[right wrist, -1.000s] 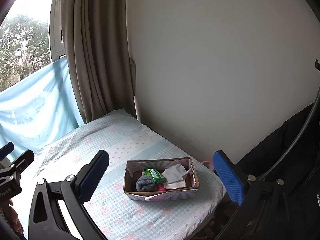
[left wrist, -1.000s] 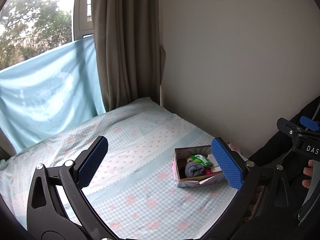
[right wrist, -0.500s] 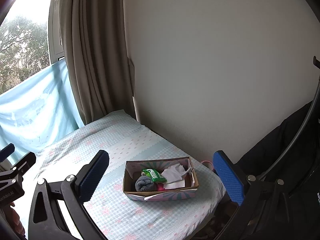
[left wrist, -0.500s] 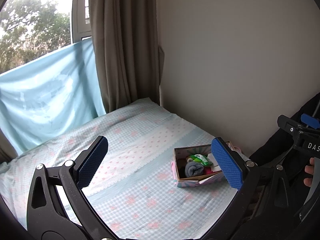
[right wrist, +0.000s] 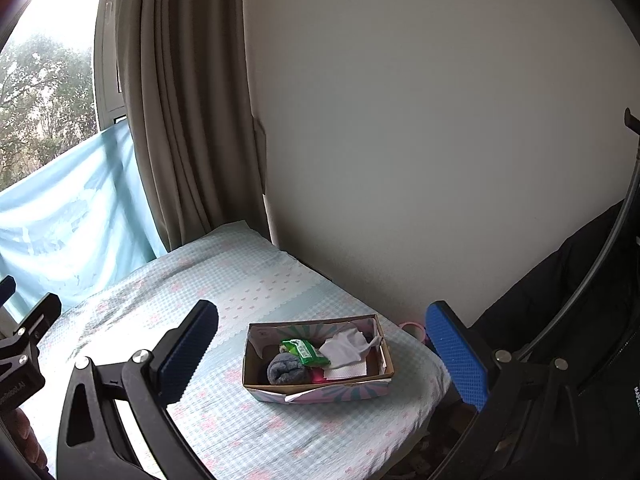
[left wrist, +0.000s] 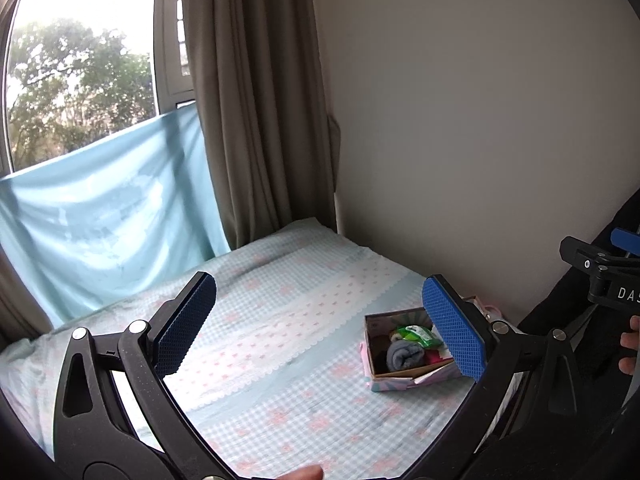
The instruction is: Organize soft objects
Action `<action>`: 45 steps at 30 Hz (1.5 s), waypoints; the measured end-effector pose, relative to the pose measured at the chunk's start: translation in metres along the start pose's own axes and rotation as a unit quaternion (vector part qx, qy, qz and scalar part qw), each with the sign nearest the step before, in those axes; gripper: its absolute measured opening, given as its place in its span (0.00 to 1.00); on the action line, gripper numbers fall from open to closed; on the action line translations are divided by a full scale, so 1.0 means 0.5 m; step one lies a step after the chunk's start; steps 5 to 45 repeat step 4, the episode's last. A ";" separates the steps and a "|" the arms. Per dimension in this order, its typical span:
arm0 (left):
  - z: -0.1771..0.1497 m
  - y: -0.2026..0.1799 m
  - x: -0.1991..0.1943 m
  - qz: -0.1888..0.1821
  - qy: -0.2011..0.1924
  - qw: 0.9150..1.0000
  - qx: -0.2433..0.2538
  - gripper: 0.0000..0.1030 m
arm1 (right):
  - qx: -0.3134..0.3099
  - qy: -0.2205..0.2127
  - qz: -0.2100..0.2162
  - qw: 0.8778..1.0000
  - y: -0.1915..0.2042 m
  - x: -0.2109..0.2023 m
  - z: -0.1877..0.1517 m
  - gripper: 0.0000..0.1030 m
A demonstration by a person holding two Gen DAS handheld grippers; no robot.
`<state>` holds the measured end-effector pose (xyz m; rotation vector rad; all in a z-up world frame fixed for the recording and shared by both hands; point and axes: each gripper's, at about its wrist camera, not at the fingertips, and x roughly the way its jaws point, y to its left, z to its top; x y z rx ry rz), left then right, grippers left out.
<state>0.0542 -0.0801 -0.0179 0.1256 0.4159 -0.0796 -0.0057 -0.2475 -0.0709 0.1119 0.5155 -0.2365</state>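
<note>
Showing only from the right wrist: white cloth (right wrist: 347,345) inside box (right wrist: 320,390)

The left gripper (left wrist: 318,324) has matte black speckled arms with silver screws at the joints and blue cross-hatched pads (left wrist: 454,328). The right gripper (right wrist: 322,354) matches it. Right of it, a black sleeve (right wrist: 572,292); bare fingertips (left wrist: 630,346) grip a black handle lettered "DA".

The bedsheet (right wrist: 248,280) is pale blue gingham with pink flowers and a white dotted band. The box (right wrist: 320,394) is brown inside, pink and teal striped outside. In it lie a grey sock roll (right wrist: 286,368), a green packet (right wrist: 306,351) and a white cloth (right wrist: 346,346). The curtain (right wrist: 180,120) is taupe.
</note>
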 end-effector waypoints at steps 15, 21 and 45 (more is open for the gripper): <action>-0.002 0.003 0.004 0.001 0.003 1.000 -0.006 1.00 | 0.000 0.000 -0.001 1.000 -0.001 0.001 -0.002 1.00; -0.002 0.003 0.004 0.001 0.003 1.000 -0.006 1.00 | 0.000 0.000 -0.001 1.000 -0.001 0.001 -0.002 1.00; -0.002 0.003 0.004 0.001 0.003 1.000 -0.006 1.00 | 0.000 0.000 -0.001 1.000 -0.001 0.001 -0.002 1.00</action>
